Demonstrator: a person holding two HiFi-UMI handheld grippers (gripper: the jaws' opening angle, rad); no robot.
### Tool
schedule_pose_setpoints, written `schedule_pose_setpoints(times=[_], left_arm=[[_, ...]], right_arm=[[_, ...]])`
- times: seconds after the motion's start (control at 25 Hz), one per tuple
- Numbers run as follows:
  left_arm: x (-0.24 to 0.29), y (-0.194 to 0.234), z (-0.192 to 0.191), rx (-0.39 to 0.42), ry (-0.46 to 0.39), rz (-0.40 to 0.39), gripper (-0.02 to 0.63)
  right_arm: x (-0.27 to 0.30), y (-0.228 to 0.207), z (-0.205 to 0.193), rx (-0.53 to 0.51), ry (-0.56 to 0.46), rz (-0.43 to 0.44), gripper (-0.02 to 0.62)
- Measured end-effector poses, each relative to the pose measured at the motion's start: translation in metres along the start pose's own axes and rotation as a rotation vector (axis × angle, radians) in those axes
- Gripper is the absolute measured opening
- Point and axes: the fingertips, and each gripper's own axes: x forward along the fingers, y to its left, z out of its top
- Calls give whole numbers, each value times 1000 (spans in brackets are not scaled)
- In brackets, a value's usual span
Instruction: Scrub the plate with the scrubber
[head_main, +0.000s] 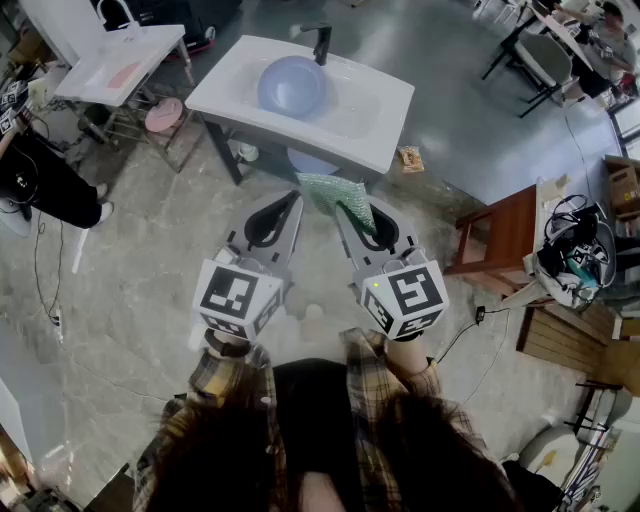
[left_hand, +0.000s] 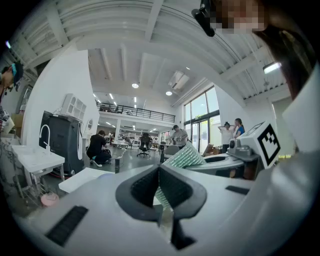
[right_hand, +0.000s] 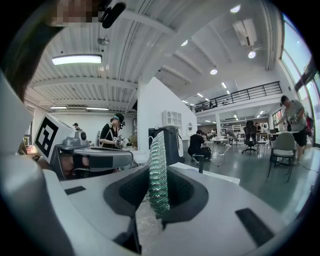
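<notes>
Grippers: two, held side by side in front of the person and pointed at the sink.
Left gripper (head_main: 290, 203): its jaws are pressed together with nothing between them.
Right gripper (head_main: 352, 215): its jaws are clamped on the scrubber's lower edge.
Scrubber (head_main: 335, 200): one, a flat green pad with a knobbly mesh surface. It stands edge-on out of the right gripper's jaws and fans out past their tips.
Plate (head_main: 292, 85): one, round and pale blue. It lies in the basin just in front of the faucet, well apart from the scrubber.
Sinks: two. The white sink (head_main: 385, 130) holding the plate stands straight ahead on a dark frame. A second sink (head_main: 90, 88) stands to the far left.
Faucet (head_main: 322, 42): black, at the back rim of the nearer sink.
Under the sink: another round blue thing (head_main: 310, 163), partly hidden by the basin's front edge.
Pink dish (head_main: 164, 114): one, on a low rack between the two sinks.
Wooden chair (head_main: 505, 228): to the right, near the right gripper.
Person in black (head_main: 40, 180): stands at the left edge.
In the way: the scrubber covers the right gripper's fingertips and overlaps the sink's near edge in the head view. Grey floor (head_main: 150, 250) lies between the person and the sink.
</notes>
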Motion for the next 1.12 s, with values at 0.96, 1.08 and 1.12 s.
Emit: schedule_pose_setpoints(times=[0.96,1.08,1.12], left_arm=[[12,-14,-10,32,13,93,14],[20,6,-5,37,4,106,14],[25,14,-5,35,4,106,14]], right_arm=[[-5,-33,-16,48,2,71,101],[16,-38,-13,46,4,78,101],[25,-40,-13,41,8,79,101]])
